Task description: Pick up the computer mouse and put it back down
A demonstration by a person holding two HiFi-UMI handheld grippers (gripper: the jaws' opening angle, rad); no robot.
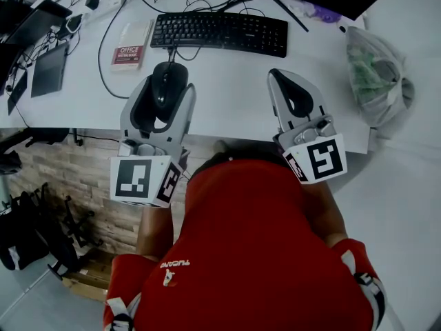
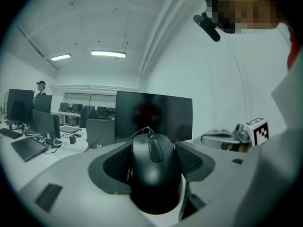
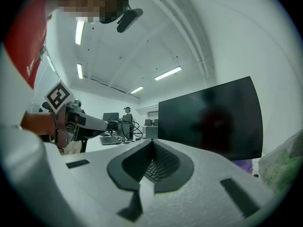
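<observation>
A black wired computer mouse [image 1: 167, 94] [image 2: 154, 174] sits between the jaws of my left gripper [image 1: 170, 81] [image 2: 152, 145], which is shut on its sides. Its cable runs up toward the black keyboard [image 1: 219, 32]. Whether the mouse rests on the white desk [image 1: 227, 95] or hangs just above it, I cannot tell. My right gripper [image 1: 277, 76] [image 3: 152, 142] is over the desk to the right, tips together and nothing held. Through the gap in its pads I see keyboard keys [image 3: 154, 170].
A dark monitor [image 2: 154, 115] [image 3: 213, 117] stands behind the keyboard. A red-and-white box [image 1: 131, 47] and a dark tablet [image 1: 48, 67] lie at the left among cables. A clear plastic bag [image 1: 375, 71] sits at the desk's right end. The desk's near edge [image 1: 227, 138] is close to my body.
</observation>
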